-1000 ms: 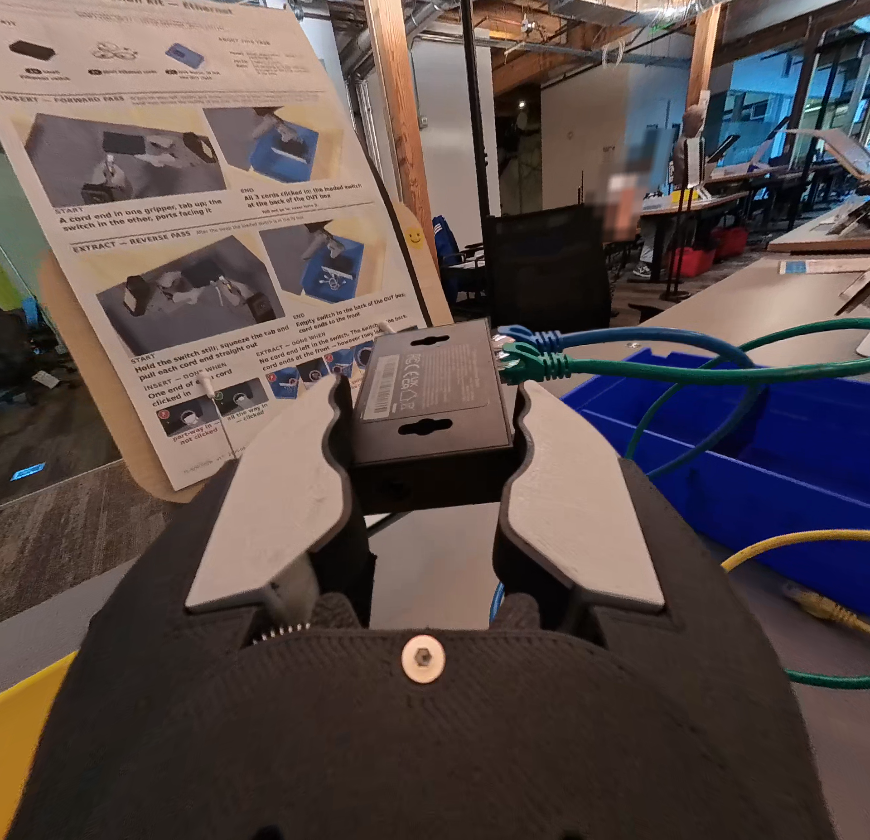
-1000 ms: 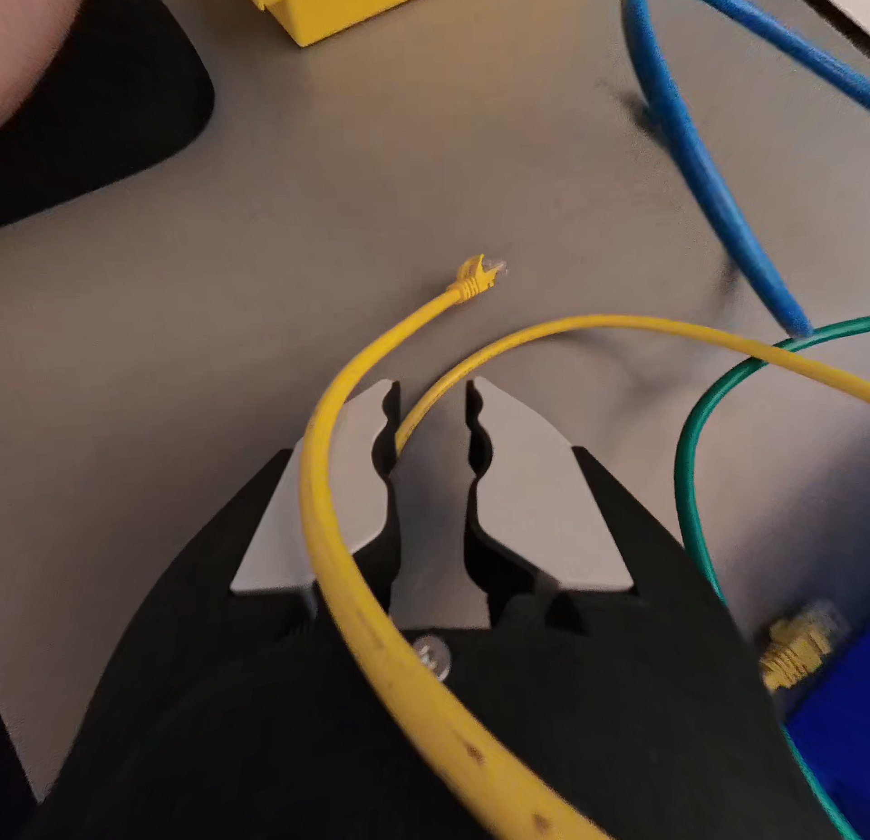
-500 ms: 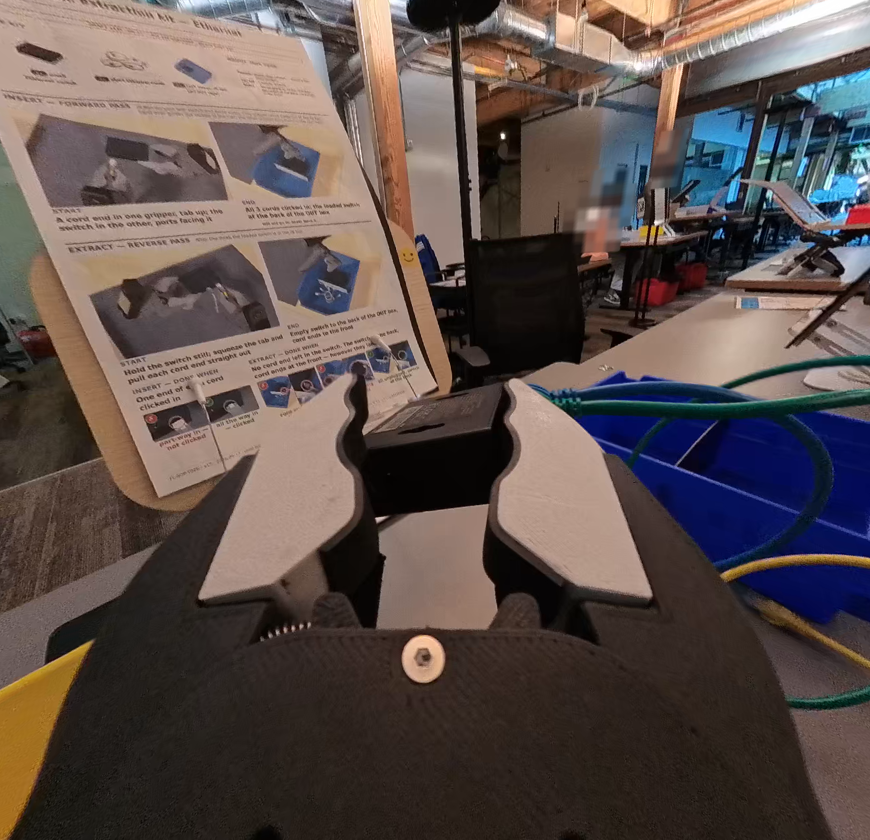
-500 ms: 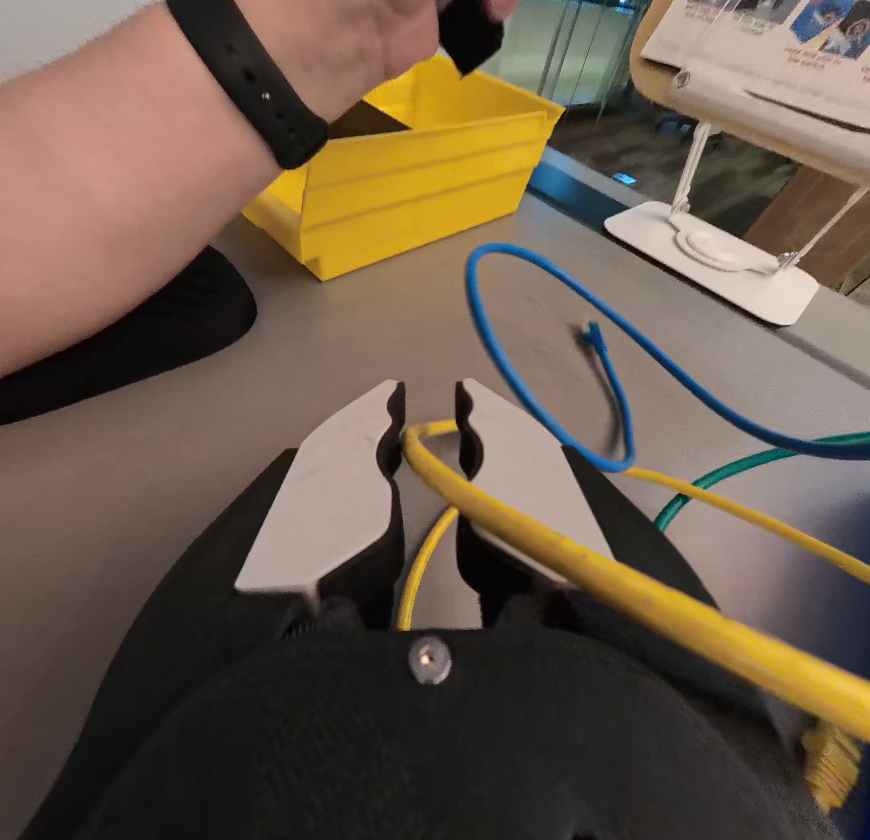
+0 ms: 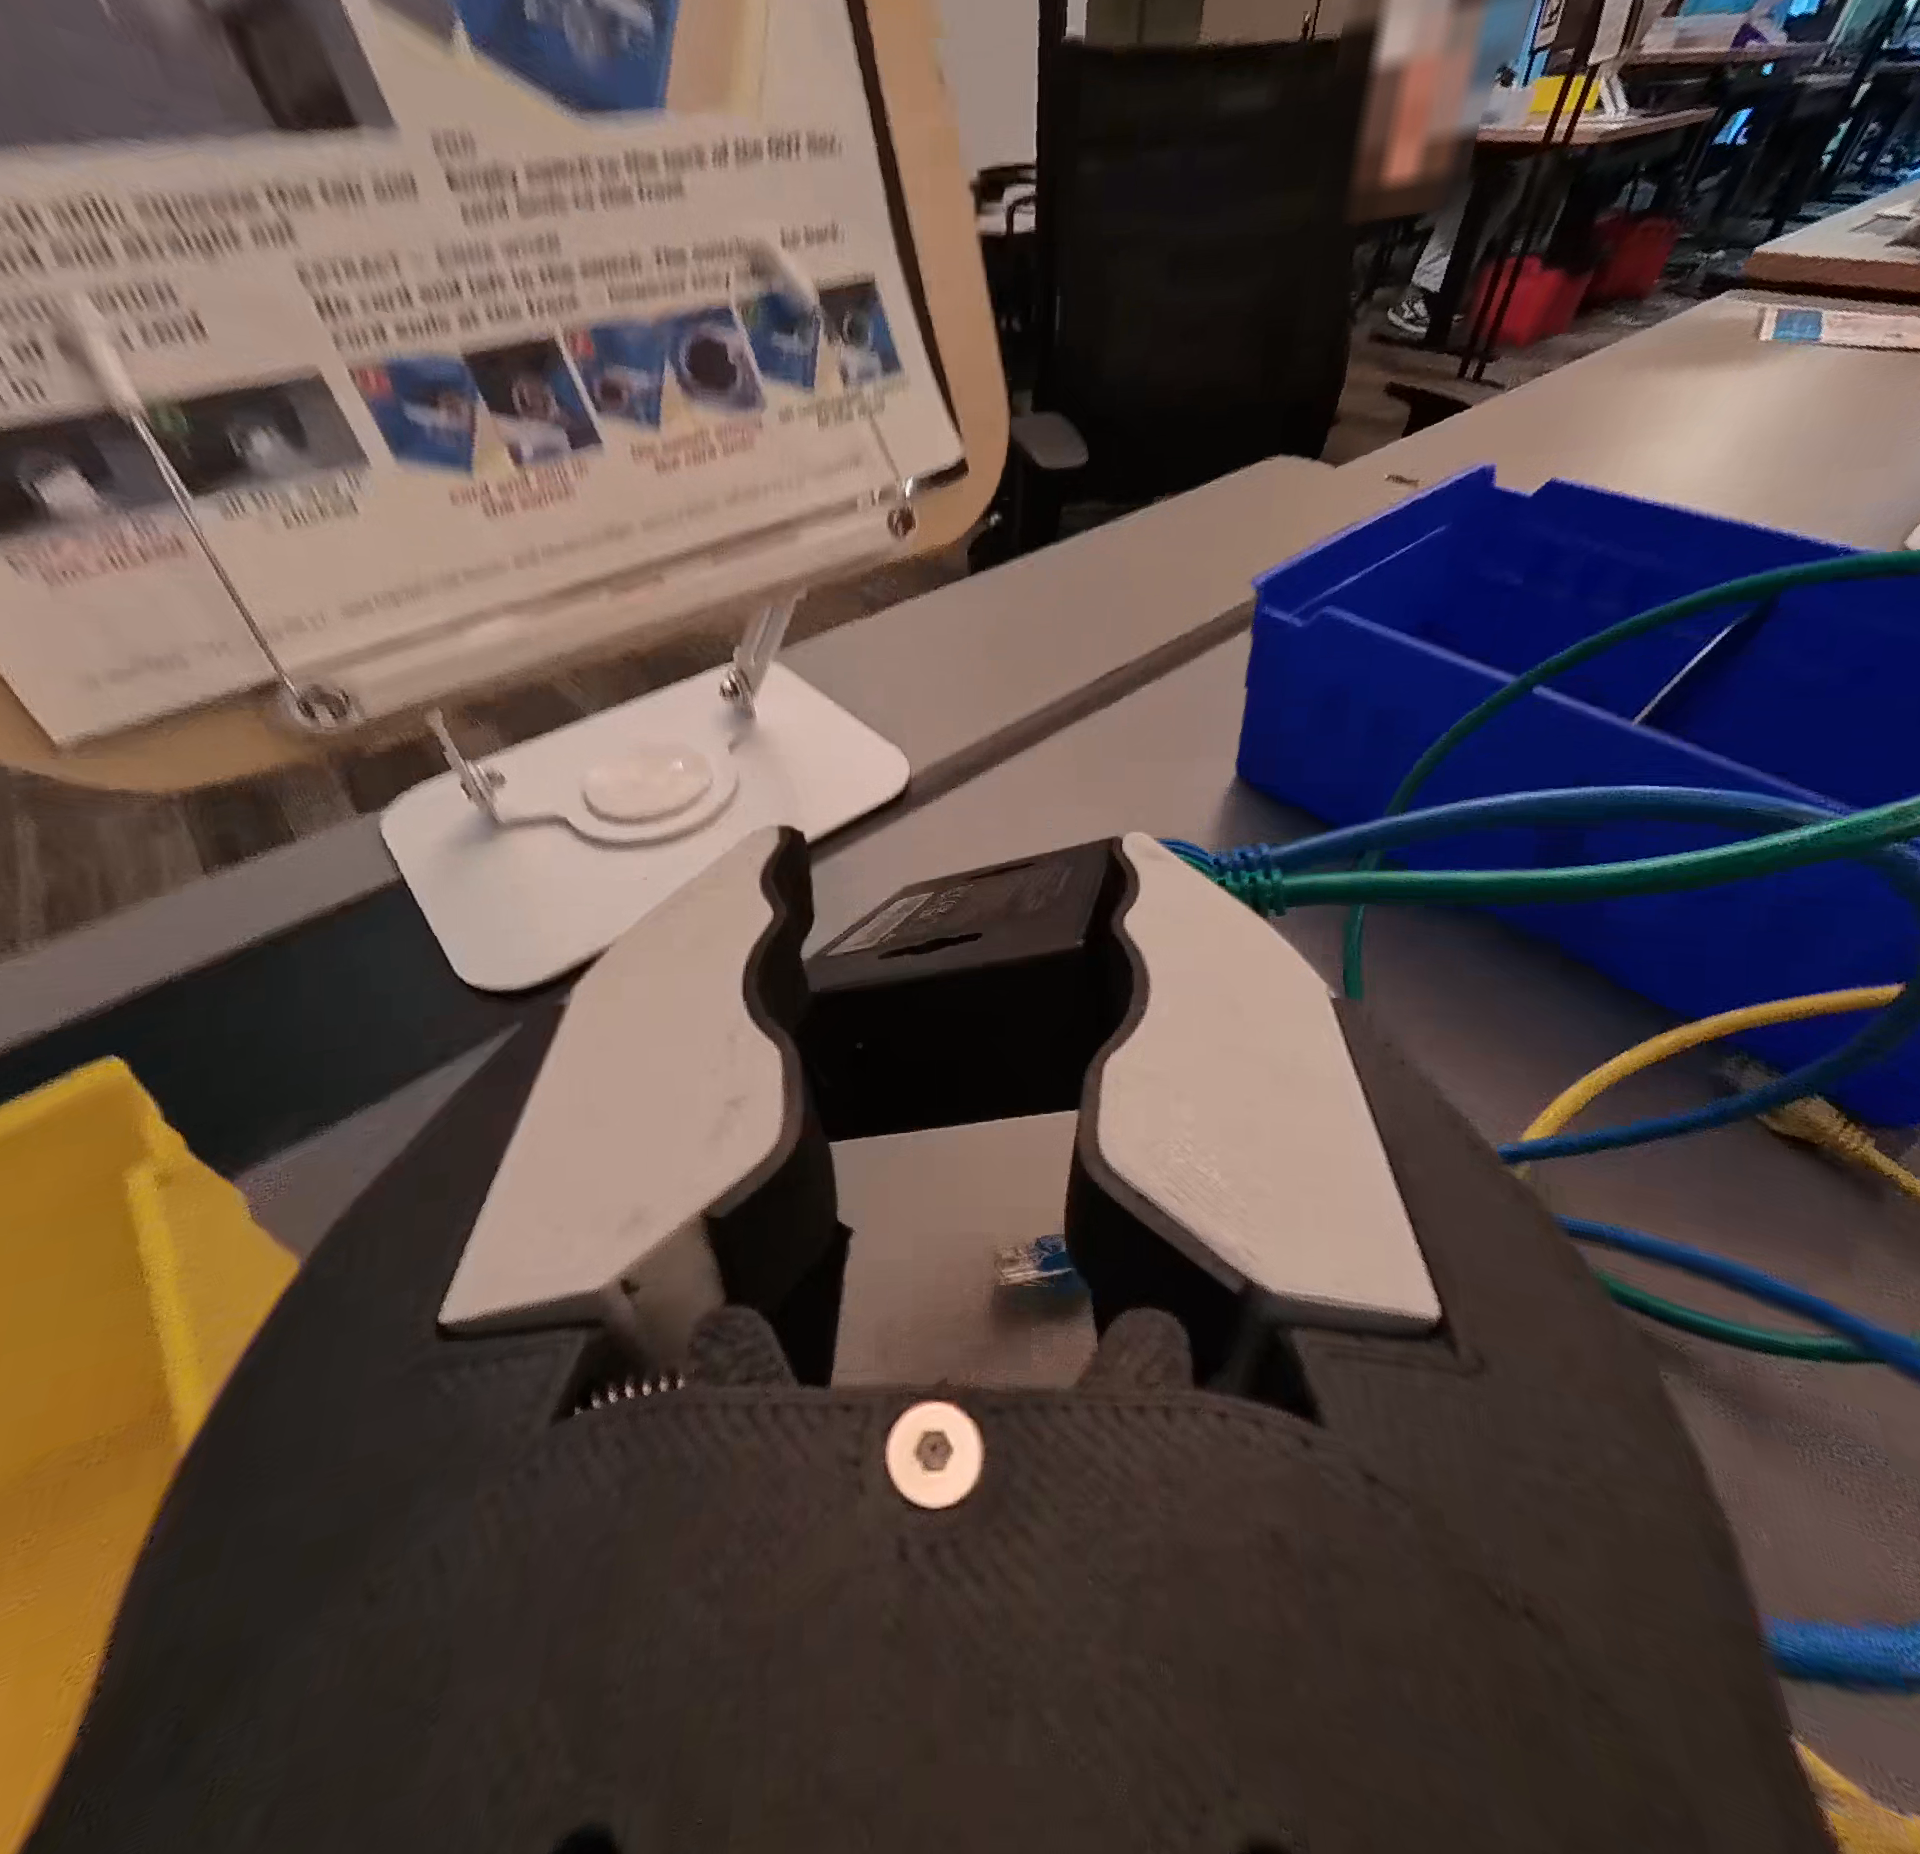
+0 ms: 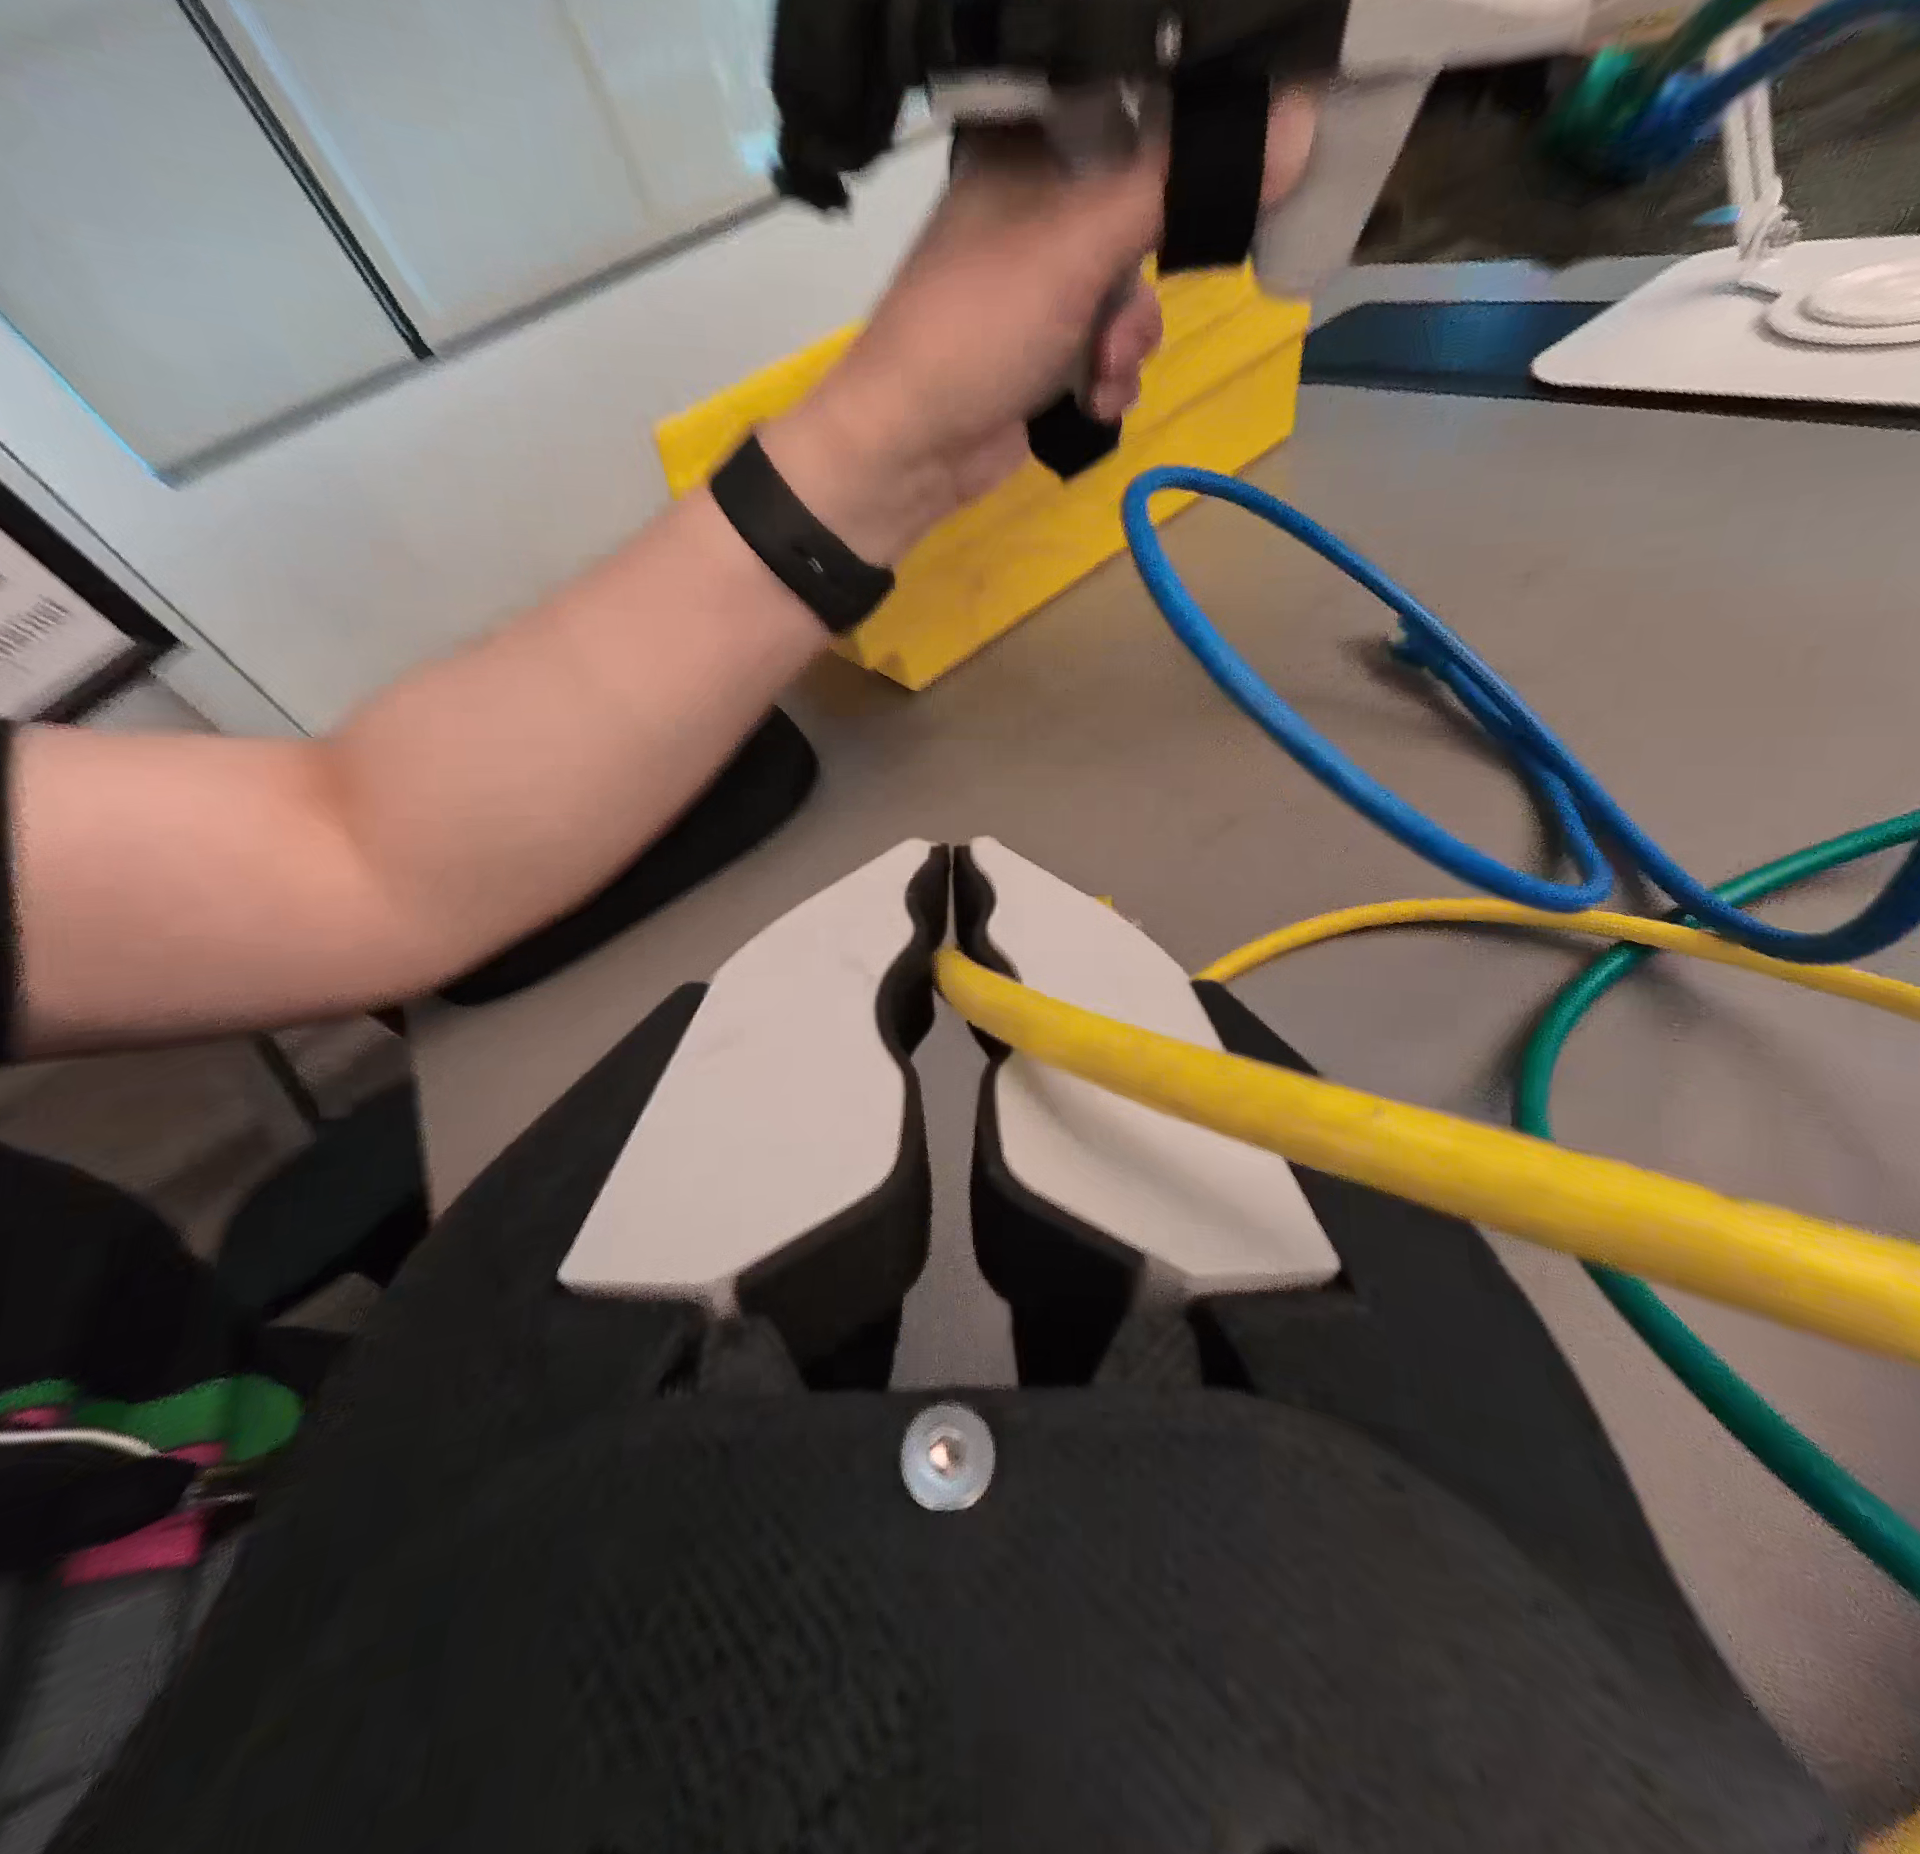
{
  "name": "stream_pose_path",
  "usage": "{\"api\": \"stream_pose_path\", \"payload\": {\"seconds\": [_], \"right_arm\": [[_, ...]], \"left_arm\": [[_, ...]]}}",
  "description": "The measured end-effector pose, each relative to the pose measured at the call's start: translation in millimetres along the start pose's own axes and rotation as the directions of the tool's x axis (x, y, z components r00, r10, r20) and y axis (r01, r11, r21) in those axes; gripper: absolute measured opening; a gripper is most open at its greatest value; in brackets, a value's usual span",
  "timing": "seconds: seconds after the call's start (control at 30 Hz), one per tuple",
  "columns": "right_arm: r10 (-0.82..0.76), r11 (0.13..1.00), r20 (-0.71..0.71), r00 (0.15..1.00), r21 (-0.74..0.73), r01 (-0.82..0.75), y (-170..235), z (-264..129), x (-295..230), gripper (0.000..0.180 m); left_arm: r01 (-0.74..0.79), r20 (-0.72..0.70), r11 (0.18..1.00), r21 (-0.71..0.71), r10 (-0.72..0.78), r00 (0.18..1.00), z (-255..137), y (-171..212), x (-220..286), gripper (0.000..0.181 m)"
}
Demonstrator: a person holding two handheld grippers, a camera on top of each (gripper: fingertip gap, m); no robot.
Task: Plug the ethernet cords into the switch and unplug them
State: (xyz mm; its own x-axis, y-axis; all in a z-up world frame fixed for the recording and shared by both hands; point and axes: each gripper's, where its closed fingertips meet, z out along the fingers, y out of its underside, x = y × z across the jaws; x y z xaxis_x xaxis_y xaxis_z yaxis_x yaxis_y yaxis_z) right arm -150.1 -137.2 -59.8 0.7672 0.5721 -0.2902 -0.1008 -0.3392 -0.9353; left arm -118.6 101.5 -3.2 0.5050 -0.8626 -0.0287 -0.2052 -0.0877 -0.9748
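My left gripper [image 5: 951, 869] is shut on the black switch [image 5: 961, 947] and holds it above the grey table. A blue cord [image 5: 1507, 812] and a green cord [image 5: 1558, 879] are plugged into the switch's right side. My right gripper [image 6: 951, 869] is shut on the yellow cord [image 6: 1351, 1118], which runs out over its right finger to the lower right. The yellow plug is hidden behind the fingers. In the right wrist view the left gripper [image 6: 1091, 17] shows blurred at the top, held by a hand [image 6: 977, 350].
A blue bin [image 5: 1558, 724] stands at the right and a yellow bin [image 6: 1091, 526] at the left. An instruction sheet on a white stand [image 5: 644, 817] is at the back. Loose blue [image 6: 1351, 713], green [image 6: 1662, 1337] and yellow cords lie on the table [image 6: 1558, 557]. The grippers' ends are close to 25 cm from one another.
My right gripper closed on the yellow cord and lifted, turning toward the left hand. My left gripper tilted downward with the switch, so the table and stand base came into view.
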Motion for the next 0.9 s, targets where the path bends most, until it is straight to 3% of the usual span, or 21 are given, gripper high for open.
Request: {"api": "stream_pose_path", "payload": {"seconds": [0.1,0.23,0.47,0.53,0.63,0.77,0.83,0.9], "right_arm": [[0.064,0.996,0.069,0.996,0.063,-0.068,-12,-17,-5,0.002],[0.049,0.994,0.087,0.995,0.088,-0.057,-18,-32,-8,0.002],[-0.011,0.994,0.127,0.992,0.11,-0.004,-14,-38,-20,0.002],[-0.041,0.994,0.117,0.992,0.106,0.028,-12,-40,-22,0.002],[-0.095,0.992,0.114,0.989,0.099,0.084,-8,-43,-26,0.002],[-0.172,0.982,0.08,0.982,0.097,0.165,-6,-45,-29,0.002],[-0.184,0.98,0.085,0.979,0.091,0.176,-5,-46,-31,0.002],[-0.154,0.984,0.135,0.979,0.116,0.139,-9,-48,-38,0.002]], "left_arm": [[0.033,-0.007,0.999,-0.013,-0.034,0.999,1,18,-4,0.053],[0.094,-0.023,0.98,-0.173,-0.1,0.995,-4,57,4,0.053],[-0.005,-0.037,0.94,-0.342,-0.008,0.999,-33,95,26,0.054],[-0.042,-0.109,0.928,-0.369,0.002,0.994,-42,105,45,0.0],[-0.122,-0.061,0.88,-0.459,0.105,0.993,-46,125,52,0.008],[-0.192,0.052,0.878,-0.439,0.238,0.97,-53,116,52,0.01],[-0.164,0.06,0.913,-0.373,0.2,0.978,-66,100,59,0.023],[-0.098,-0.022,0.955,-0.278,0.096,0.995,-85,82,78,0.037]]}}
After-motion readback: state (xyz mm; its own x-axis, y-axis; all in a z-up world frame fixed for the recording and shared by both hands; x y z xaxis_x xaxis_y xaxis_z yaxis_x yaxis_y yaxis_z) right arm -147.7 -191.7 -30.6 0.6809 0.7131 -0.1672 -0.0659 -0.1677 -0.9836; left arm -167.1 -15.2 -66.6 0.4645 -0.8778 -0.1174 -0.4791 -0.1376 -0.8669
